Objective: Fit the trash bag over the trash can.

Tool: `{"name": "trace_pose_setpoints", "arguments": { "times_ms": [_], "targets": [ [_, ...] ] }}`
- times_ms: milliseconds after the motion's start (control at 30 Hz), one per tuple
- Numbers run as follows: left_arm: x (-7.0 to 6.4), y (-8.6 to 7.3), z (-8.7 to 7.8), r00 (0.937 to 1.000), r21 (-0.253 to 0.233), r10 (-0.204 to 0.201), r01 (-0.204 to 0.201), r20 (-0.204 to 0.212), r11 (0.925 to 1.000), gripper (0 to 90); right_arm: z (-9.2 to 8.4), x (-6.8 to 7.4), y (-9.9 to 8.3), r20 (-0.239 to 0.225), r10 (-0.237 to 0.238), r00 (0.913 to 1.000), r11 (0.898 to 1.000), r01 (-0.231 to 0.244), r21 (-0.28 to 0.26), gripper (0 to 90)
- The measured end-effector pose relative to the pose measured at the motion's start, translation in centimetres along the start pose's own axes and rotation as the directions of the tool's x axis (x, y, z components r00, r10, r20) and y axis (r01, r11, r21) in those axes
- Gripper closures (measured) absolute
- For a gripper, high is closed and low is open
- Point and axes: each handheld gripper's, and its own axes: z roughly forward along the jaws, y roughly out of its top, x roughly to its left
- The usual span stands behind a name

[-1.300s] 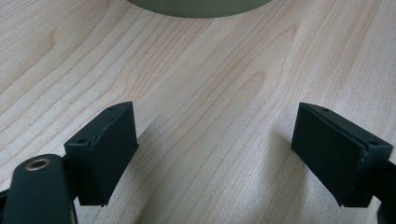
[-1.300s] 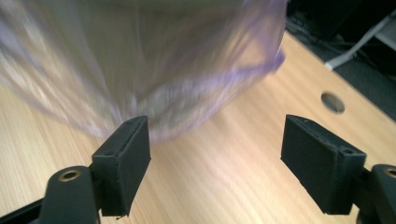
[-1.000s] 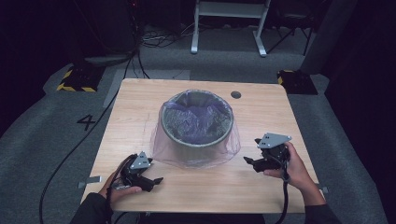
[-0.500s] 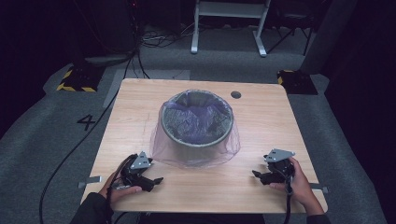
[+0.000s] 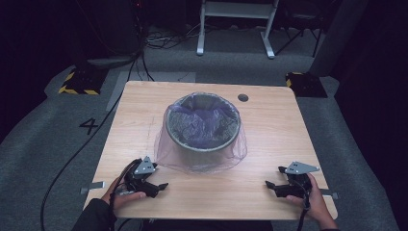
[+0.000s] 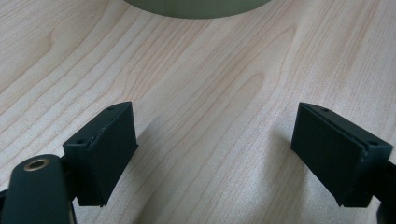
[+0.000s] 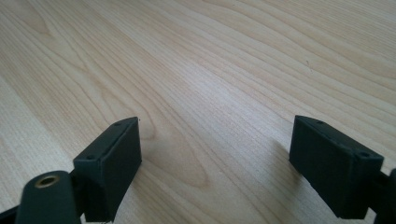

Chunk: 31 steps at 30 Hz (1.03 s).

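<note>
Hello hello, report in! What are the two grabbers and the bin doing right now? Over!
Left gripper open, empty, on the table. Right gripper open, empty, jaws just opened wider. Bin with purple bag draped over it, upright, untouched. Nothing in the way.

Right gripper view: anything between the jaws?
No, the right gripper has its jaws wide apart, with bare wooden table between them.
</note>
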Motion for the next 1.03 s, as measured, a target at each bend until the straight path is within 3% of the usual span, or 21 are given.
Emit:
{"name": "trace_pose_setpoints", "arguments": {
  "times_ms": [1033],
  "targets": [
    [0.24, 0.10, 0.08, 0.9999, 0.000, 0.009, -0.009, 0.014, 1.0000, 13.9, 0.08, -0.02, -0.06, 0.018, 0.019, 0.9997, 1.000, -0.018, -0.004, 15.0]
  ]
}}
